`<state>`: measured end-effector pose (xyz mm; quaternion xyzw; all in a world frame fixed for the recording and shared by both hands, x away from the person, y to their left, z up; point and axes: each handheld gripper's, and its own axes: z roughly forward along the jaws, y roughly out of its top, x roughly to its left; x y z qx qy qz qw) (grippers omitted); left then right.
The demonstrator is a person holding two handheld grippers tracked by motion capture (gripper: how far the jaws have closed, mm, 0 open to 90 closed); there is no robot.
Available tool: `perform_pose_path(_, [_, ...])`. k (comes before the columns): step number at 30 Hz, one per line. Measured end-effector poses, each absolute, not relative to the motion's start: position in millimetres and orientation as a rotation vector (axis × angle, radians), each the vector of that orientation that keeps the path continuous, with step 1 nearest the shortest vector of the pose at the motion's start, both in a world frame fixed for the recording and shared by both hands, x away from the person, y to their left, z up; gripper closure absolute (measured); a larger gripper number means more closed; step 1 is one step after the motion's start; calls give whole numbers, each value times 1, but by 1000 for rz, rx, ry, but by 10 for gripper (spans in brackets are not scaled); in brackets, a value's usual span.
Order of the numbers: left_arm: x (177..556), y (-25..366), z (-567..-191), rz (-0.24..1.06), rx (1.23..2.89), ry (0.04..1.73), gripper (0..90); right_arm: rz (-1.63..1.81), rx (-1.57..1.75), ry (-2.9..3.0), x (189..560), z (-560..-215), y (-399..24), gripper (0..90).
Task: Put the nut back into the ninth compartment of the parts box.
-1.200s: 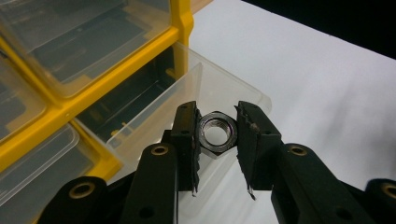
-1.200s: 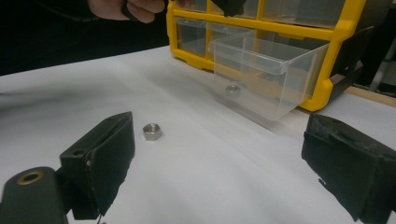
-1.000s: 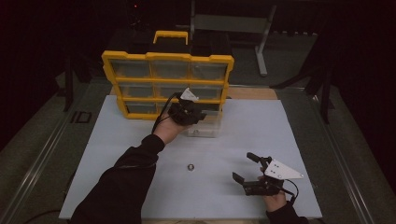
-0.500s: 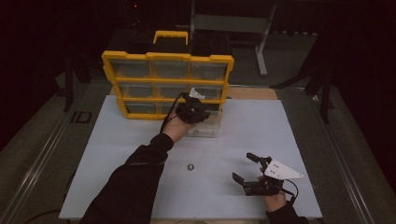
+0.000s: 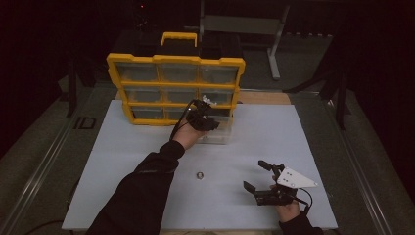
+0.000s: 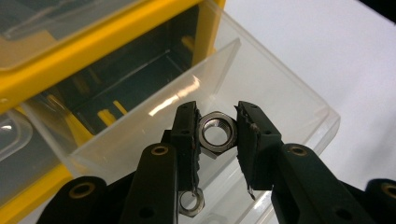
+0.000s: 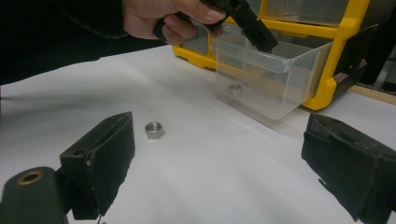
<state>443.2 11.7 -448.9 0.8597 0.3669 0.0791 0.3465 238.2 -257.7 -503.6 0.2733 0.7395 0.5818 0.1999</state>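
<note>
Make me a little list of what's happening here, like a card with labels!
left gripper: shut on a nut, held over the clear drawer
clear drawer: pulled out of the yellow organizer, another nut already inside
right gripper: open, holding nothing, low over the white mat
loose nut: lying on the white mat, between the two grippers
likely next: drop the held nut into the drawer

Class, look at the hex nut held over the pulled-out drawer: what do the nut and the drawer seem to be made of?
The small silvery hex nut looks like bare metal, probably steel: grey sheen, bright threaded bore. The clear pulled-out drawer looks like glossy transparent plastic: the cabinet shows through its walls, with highlights along the rim.
</note>
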Motion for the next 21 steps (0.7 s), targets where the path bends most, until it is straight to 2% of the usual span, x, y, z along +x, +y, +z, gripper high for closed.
perform_pose_path(11, [447, 8, -449, 200, 2267, 968, 668, 1627, 769, 2070, 238, -504, -258, 98])
perform_pose_path(13, [447, 8, -448, 190, 2244, 979, 606, 1627, 768, 2071, 238, -504, -258, 98])
perform_pose_path(15, [447, 8, -447, 189, 2241, 972, 495, 1627, 767, 2071, 238, -504, -258, 98])
perform_pose_path(16, [447, 10, -445, 179, 2219, 980, 495, 1627, 768, 2072, 238, -504, -258, 98])
perform_pose_path(17, [447, 10, -444, 179, 2214, 981, 395, 1626, 767, 2071, 238, -504, -258, 98])
perform_pose_path(21, [445, 12, -438, 189, 2192, 983, 231, 1624, 768, 2071, 238, -504, -258, 98])
